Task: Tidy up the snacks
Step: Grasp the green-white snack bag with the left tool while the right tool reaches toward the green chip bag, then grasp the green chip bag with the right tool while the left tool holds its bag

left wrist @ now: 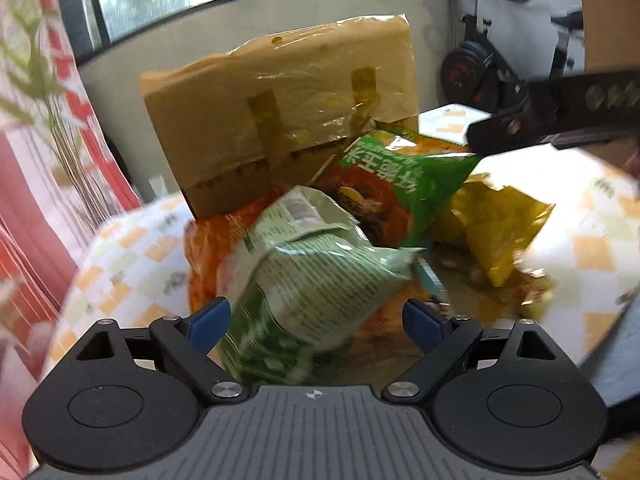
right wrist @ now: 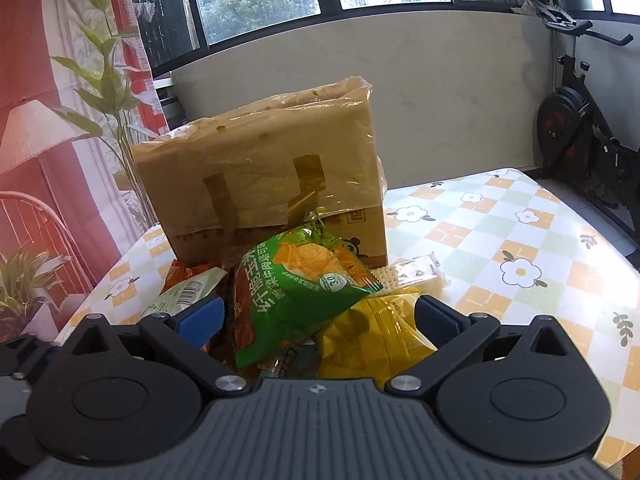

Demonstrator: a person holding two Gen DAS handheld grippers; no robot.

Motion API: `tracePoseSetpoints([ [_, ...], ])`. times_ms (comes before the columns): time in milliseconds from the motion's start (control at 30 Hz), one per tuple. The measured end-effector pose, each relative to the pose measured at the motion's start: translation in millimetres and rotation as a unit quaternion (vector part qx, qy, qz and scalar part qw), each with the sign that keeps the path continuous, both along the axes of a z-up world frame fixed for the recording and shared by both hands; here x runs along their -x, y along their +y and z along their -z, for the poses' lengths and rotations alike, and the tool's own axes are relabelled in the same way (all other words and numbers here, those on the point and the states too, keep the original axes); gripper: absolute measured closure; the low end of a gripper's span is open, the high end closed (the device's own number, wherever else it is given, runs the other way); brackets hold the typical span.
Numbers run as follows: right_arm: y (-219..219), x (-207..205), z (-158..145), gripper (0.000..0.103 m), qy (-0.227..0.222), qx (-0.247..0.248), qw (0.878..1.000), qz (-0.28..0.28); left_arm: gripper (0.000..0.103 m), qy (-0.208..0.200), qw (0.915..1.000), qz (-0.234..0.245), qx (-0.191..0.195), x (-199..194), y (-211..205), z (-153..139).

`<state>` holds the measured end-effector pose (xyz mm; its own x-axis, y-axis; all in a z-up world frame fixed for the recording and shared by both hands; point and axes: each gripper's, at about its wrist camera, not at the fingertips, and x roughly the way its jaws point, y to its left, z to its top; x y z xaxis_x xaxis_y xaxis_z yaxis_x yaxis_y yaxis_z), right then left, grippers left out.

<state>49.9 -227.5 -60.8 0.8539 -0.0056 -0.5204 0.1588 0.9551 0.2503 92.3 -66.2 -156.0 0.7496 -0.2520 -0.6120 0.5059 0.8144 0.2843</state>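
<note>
A pile of snack bags lies on the checked tablecloth in front of a taped cardboard box [left wrist: 280, 120] [right wrist: 260, 184]. My left gripper [left wrist: 316, 320] is open, its blue pads on either side of a pale green bag [left wrist: 304, 272] that lies between them, blurred. Behind it are a bright green chip bag [left wrist: 404, 184] and a yellow bag [left wrist: 496, 224]. My right gripper [right wrist: 318, 320] is open above the same green chip bag [right wrist: 304, 284] and yellow bag [right wrist: 368, 340]. An orange bag [left wrist: 204, 256] lies underneath. The right gripper's body [left wrist: 560, 116] shows at the upper right of the left wrist view.
A clear-wrapped cracker packet [right wrist: 412, 274] lies right of the pile. The flowered tablecloth [right wrist: 520, 240] stretches to the right. A potted plant [right wrist: 104, 92] and a lamp [right wrist: 32, 132] stand at left, an exercise bike [right wrist: 580, 136] at right, windows behind.
</note>
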Motion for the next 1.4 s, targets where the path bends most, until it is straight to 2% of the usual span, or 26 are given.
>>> tracePoseSetpoints([
  [100,-3.3,-0.2,1.5,0.000,0.000,-0.003,1.000,0.005,0.008,-0.027,0.9992,-0.001,-0.031,-8.6,-8.4,8.3],
  [300,-7.6,-2.6,9.8,0.000,0.006,-0.011,1.000,0.000,0.008,-0.036,0.9973,-0.006,-0.064,-23.3,-17.9,31.0],
  [400,-10.6,-4.3,14.5,0.000,0.004,-0.010,1.000,-0.010,0.008,-0.054,0.9970,-0.006,-0.055,-24.0,-16.1,34.2],
  [467,-12.1,-7.3,17.0,0.000,0.005,-0.002,1.000,-0.014,0.020,-0.056,0.9975,-0.013,-0.041,-25.8,-13.1,31.6],
  [500,-12.7,-9.5,17.6,0.000,0.005,0.003,1.000,-0.019,0.031,-0.058,0.9977,-0.017,-0.031,-26.1,-10.6,29.2],
  [700,-8.1,-26.4,21.0,0.001,-0.010,0.060,0.994,-0.088,0.037,-0.057,0.9965,-0.046,0.041,-24.6,12.4,13.8],
  [900,-9.4,-64.8,33.0,0.001,0.008,0.068,0.991,-0.118,0.037,-0.053,0.9890,-0.077,0.114,-22.8,39.7,-1.2],
  [1067,-20.0,-98.9,34.7,0.001,0.018,0.028,0.994,-0.101,0.037,-0.058,0.9848,-0.093,0.134,-20.2,45.7,-3.0],
  [1333,-26.0,-133.2,44.3,0.001,0.062,-0.047,0.988,-0.135,0.037,-0.036,0.9820,-0.104,0.153,-23.9,50.4,3.6],
  [1367,-25.8,-135.4,46.1,0.002,0.070,-0.054,0.986,-0.138,0.037,-0.034,0.9818,-0.104,0.155,-25.5,51.9,4.3],
  [1400,-26.0,-135.9,47.0,0.008,0.074,-0.060,0.985,-0.142,0.037,-0.033,0.9816,-0.104,0.157,-25.9,52.5,4.9],
])
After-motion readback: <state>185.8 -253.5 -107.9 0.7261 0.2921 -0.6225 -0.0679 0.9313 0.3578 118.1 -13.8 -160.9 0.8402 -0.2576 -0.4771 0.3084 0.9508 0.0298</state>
